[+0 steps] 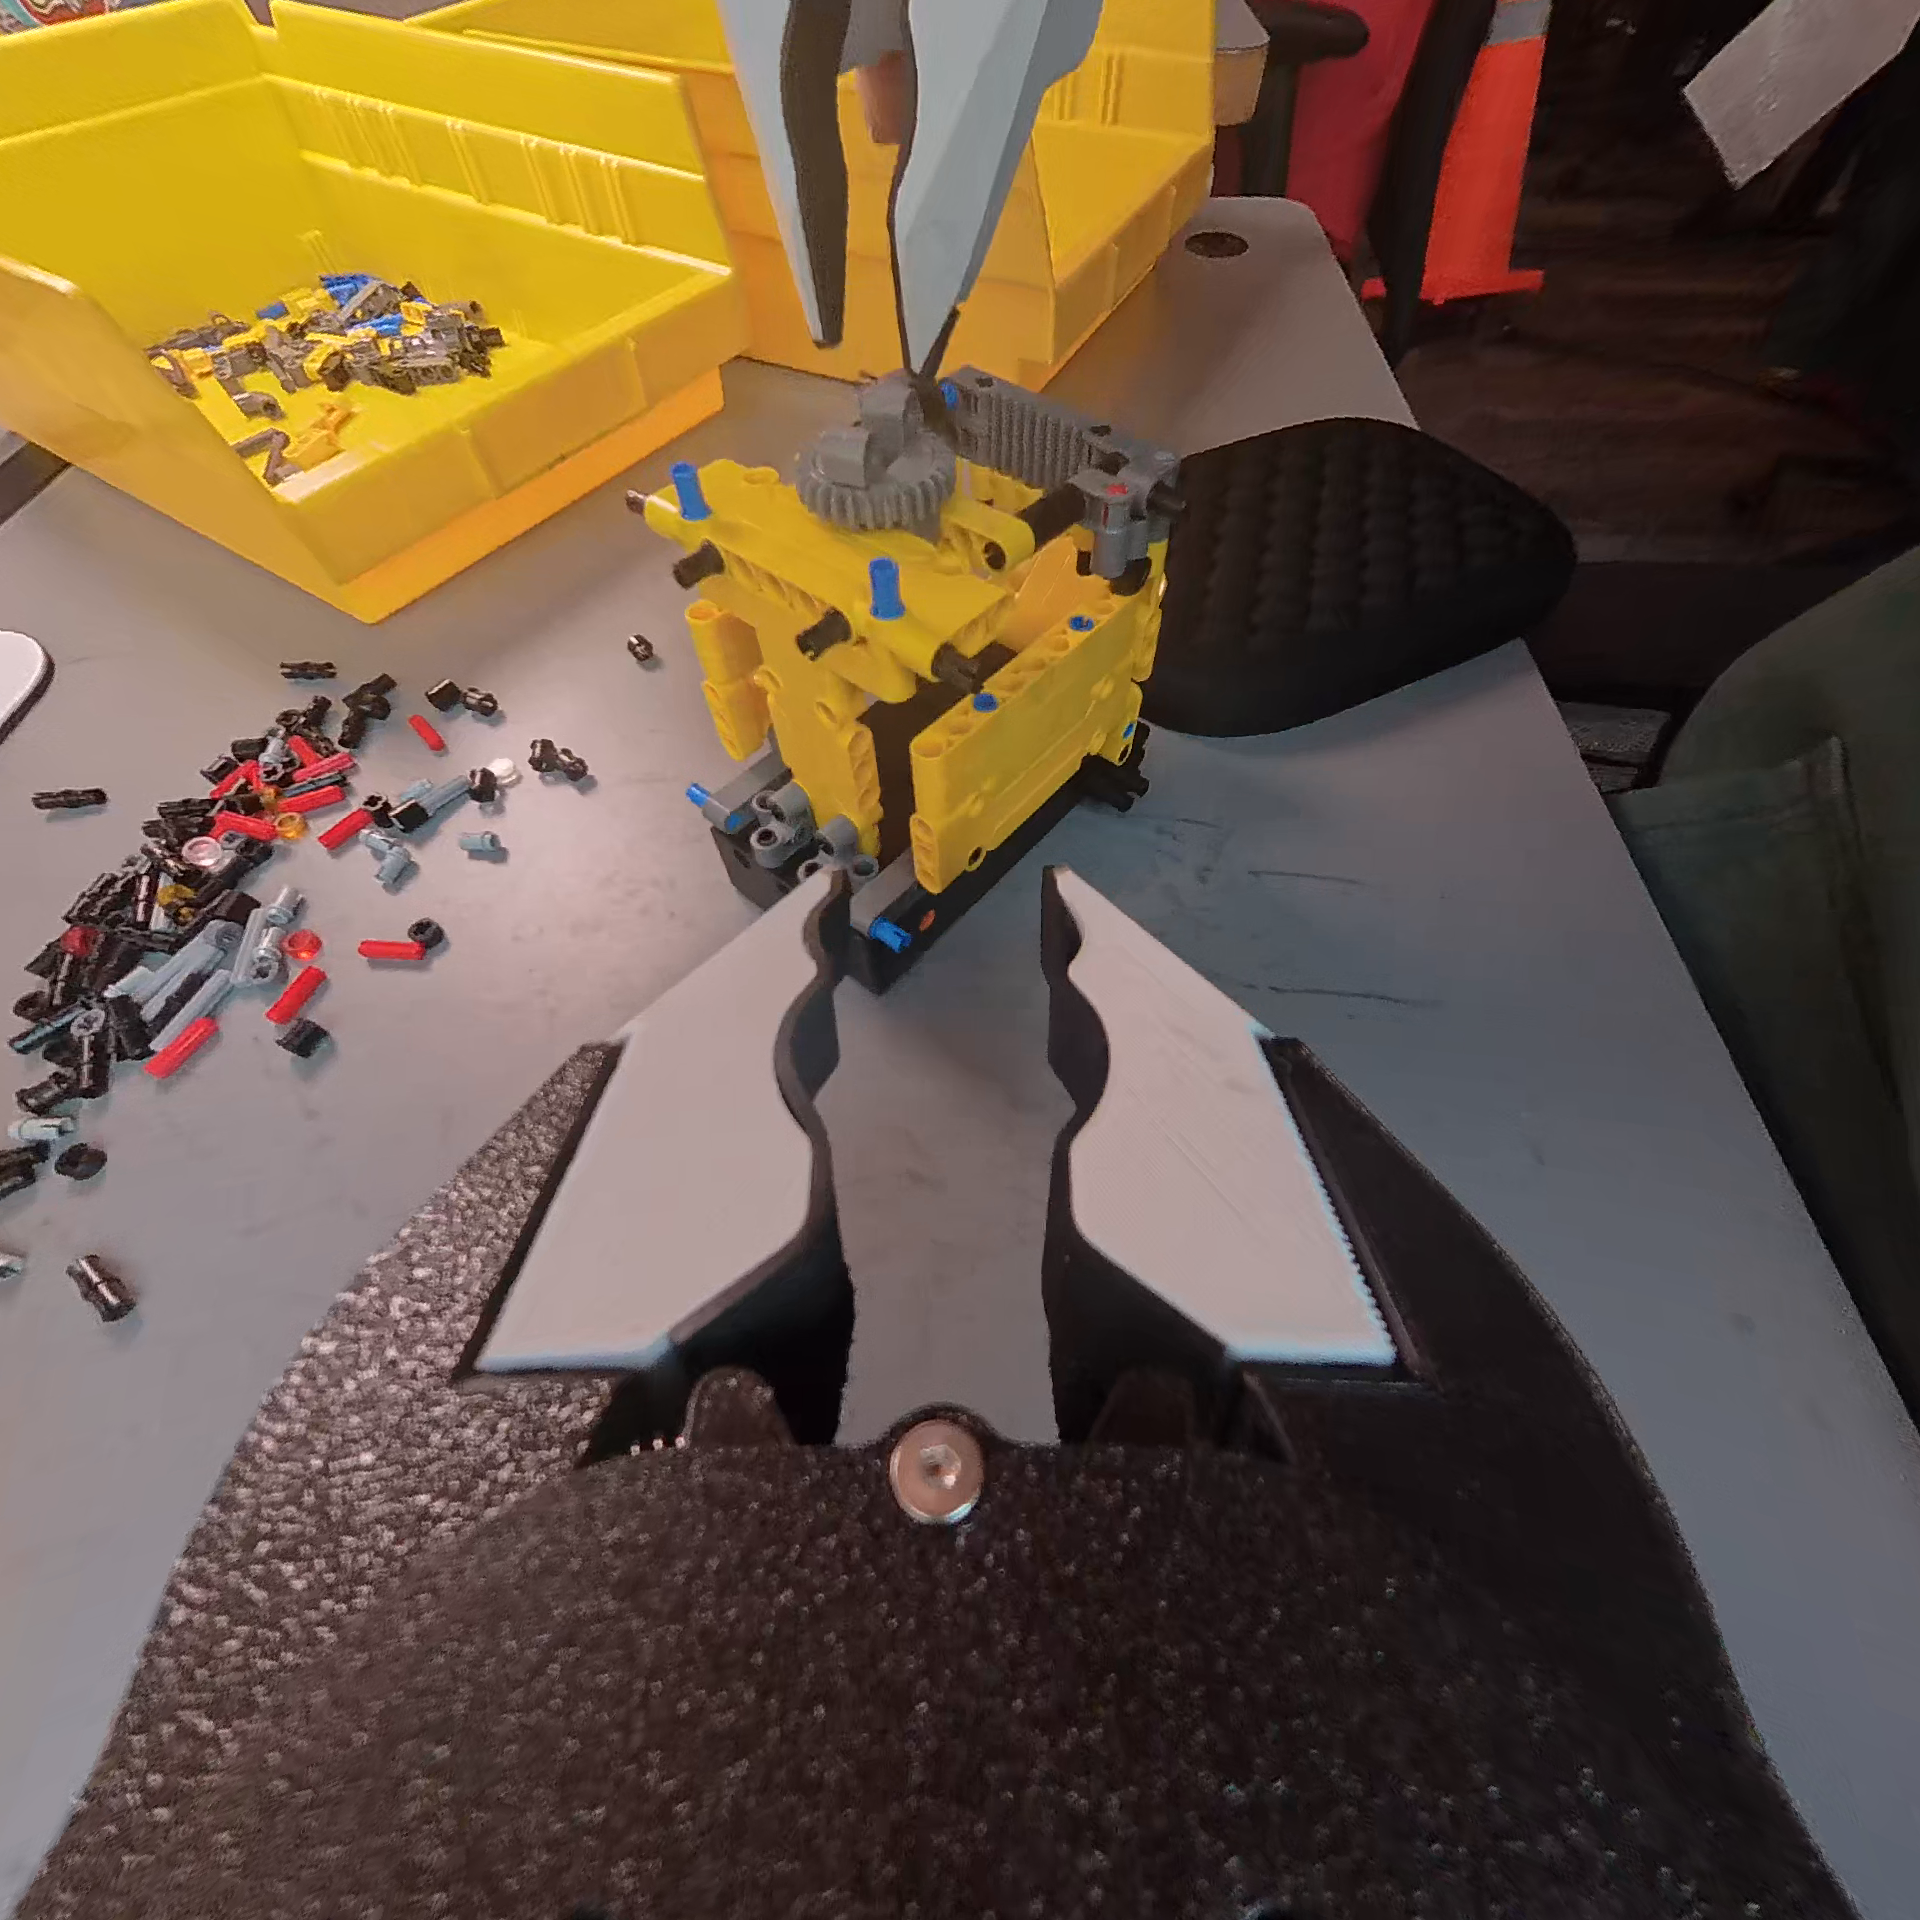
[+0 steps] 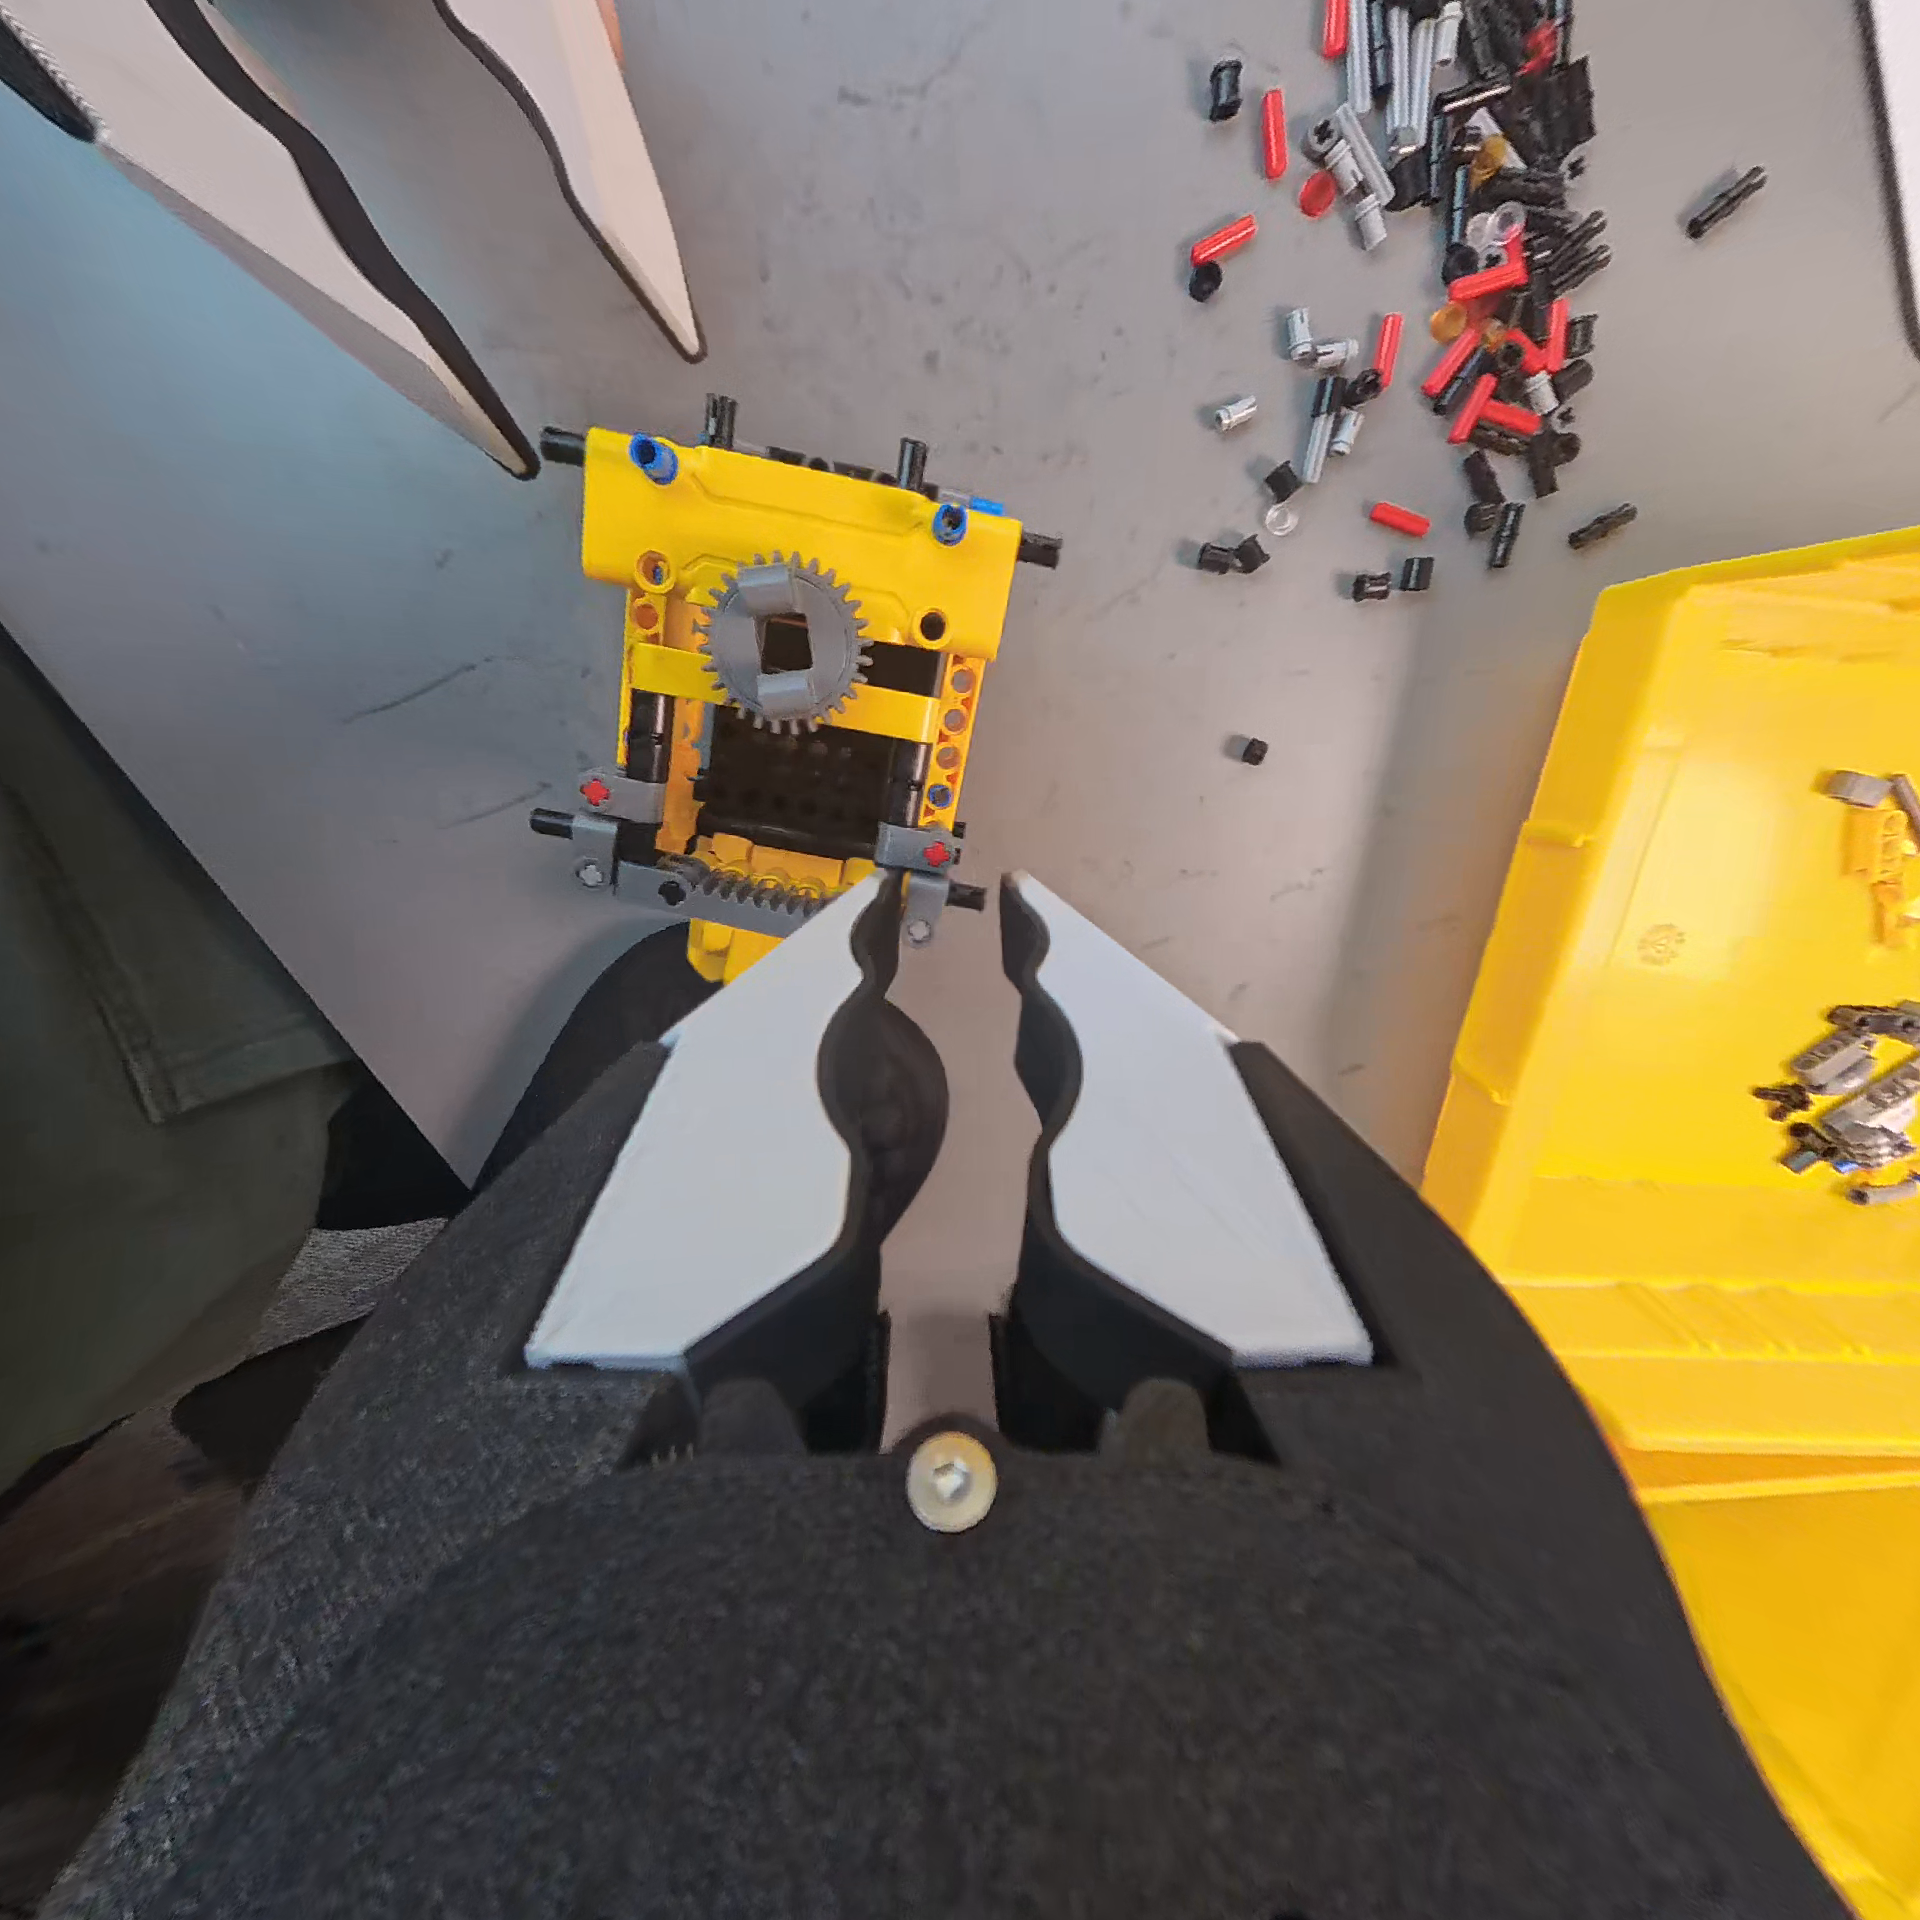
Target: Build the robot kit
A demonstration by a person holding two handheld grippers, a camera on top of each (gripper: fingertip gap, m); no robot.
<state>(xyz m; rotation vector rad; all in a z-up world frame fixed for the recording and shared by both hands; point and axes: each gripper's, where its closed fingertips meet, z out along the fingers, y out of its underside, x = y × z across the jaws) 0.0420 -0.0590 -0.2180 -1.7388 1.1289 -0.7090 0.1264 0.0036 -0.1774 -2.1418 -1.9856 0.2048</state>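
Yellow model [image 1: 914, 665] on grey table [image 1: 1351, 987], two grippers near.
Left gripper [image 1: 940, 883] gapes wide at its base; right gripper [image 2: 940, 883] hangs narrowly parted, empty, above gear [image 2: 784, 642].

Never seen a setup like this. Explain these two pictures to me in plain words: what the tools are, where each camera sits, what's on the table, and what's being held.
These are two hand-held tongs, each with a camera looking along its two grey fingers. The left wrist view shows the left tongs low, open, at the base of a yellow toy-brick gearbox model on a grey table. The right wrist view looks down from above: the right tongs are open, empty, at the model's upper edge near its grey toothed rack. A grey gear wheel sits on top. Nearby lie loose red, black and grey pins and yellow bins holding more parts. Nothing is held.
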